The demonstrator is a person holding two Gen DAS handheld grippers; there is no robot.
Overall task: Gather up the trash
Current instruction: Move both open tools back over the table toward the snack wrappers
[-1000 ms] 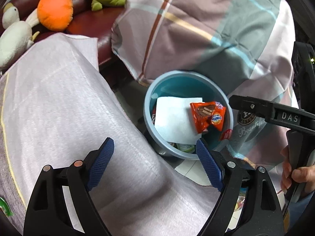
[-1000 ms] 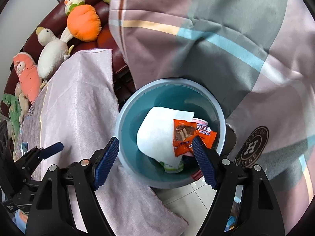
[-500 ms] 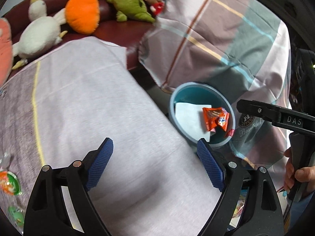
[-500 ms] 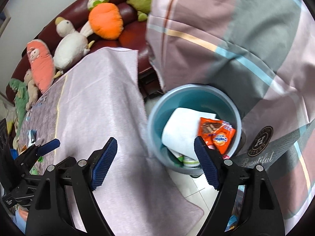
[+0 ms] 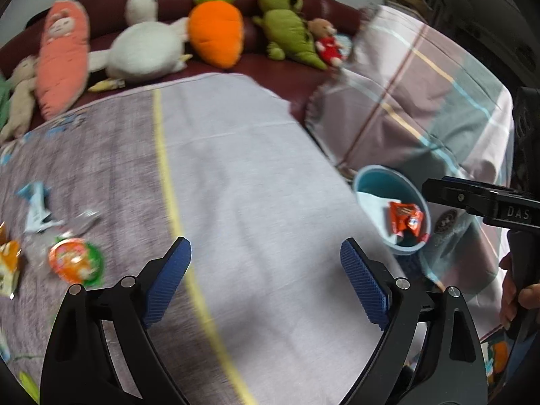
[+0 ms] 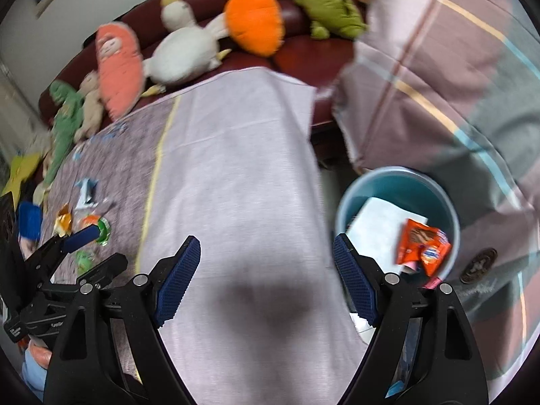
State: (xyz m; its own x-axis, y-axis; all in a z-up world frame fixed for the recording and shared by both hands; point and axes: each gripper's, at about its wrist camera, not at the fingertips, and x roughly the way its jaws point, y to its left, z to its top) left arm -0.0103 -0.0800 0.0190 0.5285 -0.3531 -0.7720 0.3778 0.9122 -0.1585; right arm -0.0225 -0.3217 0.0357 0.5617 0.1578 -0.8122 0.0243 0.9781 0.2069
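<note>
— About the left gripper [image 5: 265, 253] first?
— Wide open, with nothing between the blue pads [image 5: 168, 276]. Only pale cloth [image 5: 263, 168] under the gap, with a yellow stripe running forward just inside the left pad.

— And the right gripper [image 6: 266, 246]?
— Also spread wide, and empty. Again only cloth below the gap, with a dark shadow on it. In the left view, held by a hand [image 5: 516, 297] at the far right edge.

— Where to find the bin [image 6: 398, 182]?
— Off the right pad of the right gripper, beside the cloth's hanging edge and lower than the top of the cloth. From the left gripper, further out to the right and ahead.

— Inside the bin?
— An orange wrapper [image 6: 422, 246] lying on a white paper [image 6: 374, 226]. More below these, but too hidden to name.

— Any trash outside the bin?
— Yes, far to the left of both grippers, on the darker part of the cloth: a round orange and green packet [image 5: 76, 261], a blue and white wrapper [image 5: 35, 207], a yellow wrapper [image 5: 8, 263] at the edge. All blurred, so hard to say more.

— Further ahead?
— Soft toys [image 5: 216, 33] in a row on a dark red sofa [image 5: 280, 67], and a checked blanket [image 5: 422, 101] ahead to the right, behind the bin.
</note>
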